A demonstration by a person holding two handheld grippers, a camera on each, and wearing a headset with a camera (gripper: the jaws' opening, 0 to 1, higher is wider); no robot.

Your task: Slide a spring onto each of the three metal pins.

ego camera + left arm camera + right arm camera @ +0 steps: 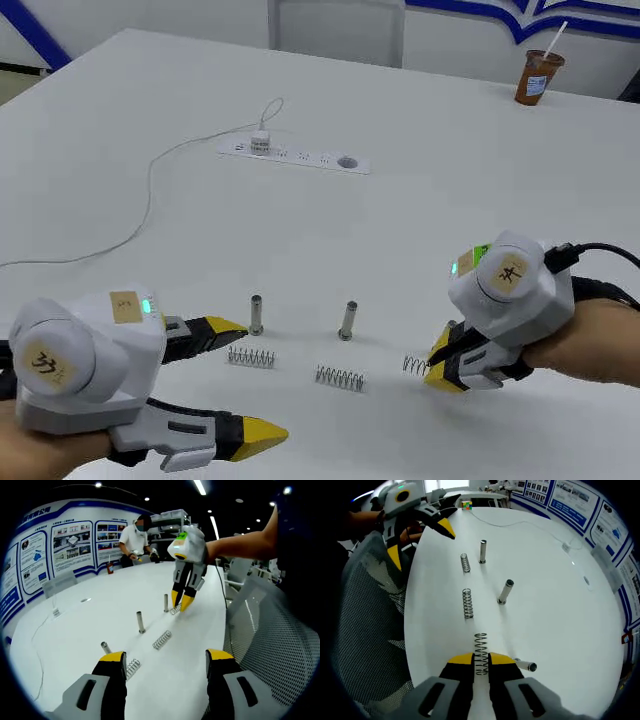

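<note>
Three short metal pins stand on the white table [420, 230]: one [256, 313], one [348, 320], and one [525, 665] just beside my right jaws. Two springs [251, 357] [340, 378] lie flat in front of the first two pins. My right gripper [480, 659] is shut on the end of the third spring [480, 647], low on the table; the head view puts that gripper [437, 366] at the right. At the lower left my left gripper [243, 380] is open with nothing between its jaws, near the leftmost spring [132, 668].
A white power strip [295, 156] with a plugged cable lies mid-table. A drink cup with a straw [538, 77] stands at the far right edge. Mesh chairs [270, 645] sit along the near edge. A person [135, 540] stands at the table's far end.
</note>
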